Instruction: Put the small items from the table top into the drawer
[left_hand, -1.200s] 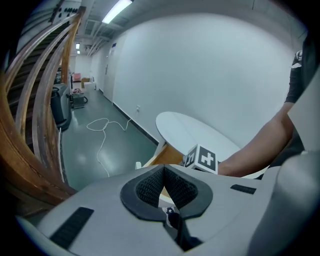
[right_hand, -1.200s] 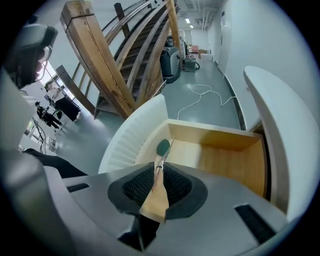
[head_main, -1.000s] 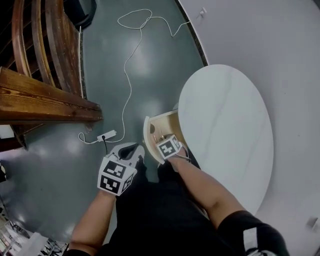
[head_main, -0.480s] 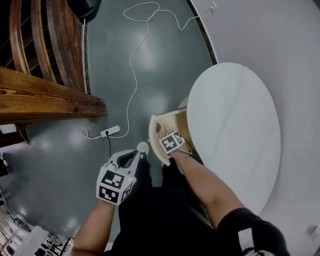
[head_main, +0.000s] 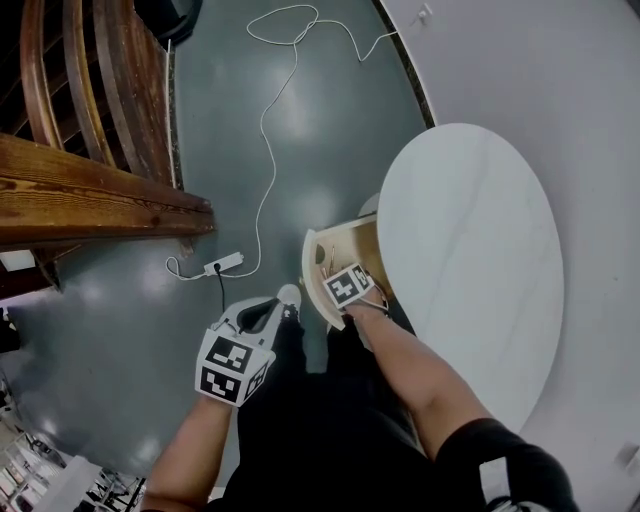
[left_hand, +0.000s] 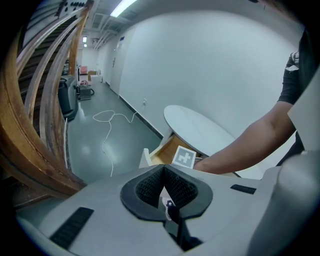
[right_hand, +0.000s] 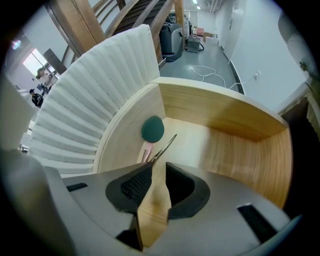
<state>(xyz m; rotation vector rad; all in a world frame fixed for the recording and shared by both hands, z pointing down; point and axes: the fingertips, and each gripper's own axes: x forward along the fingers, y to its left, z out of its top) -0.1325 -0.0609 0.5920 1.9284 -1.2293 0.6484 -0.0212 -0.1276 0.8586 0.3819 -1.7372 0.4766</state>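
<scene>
The drawer (head_main: 309, 262) stands pulled out from under the round white table top (head_main: 470, 230). My right gripper, marker cube (head_main: 348, 286) on top, points steeply down into it. In the right gripper view a round green item (right_hand: 152, 129), a pink piece (right_hand: 146, 151) and thin metal scissors (right_hand: 166, 146) lie on the drawer's wooden floor. The right gripper (right_hand: 159, 166) has just been opening its jaws. They stand apart with only bare wood between them, and the scissors lie just beyond the left fingertip. My left gripper (head_main: 284, 300) hangs over the floor left of the drawer, shut and empty (left_hand: 163, 169).
The drawer's ribbed white front (right_hand: 90, 110) rises at the left and its wooden wall (right_hand: 225, 117) curves round the back. A dark wooden staircase (head_main: 90, 190) fills the left. A white cable and power strip (head_main: 222, 266) lie on the grey floor.
The right gripper's cube has sunk a little lower into the drawer. The left gripper has drifted slightly beside the drawer front.
</scene>
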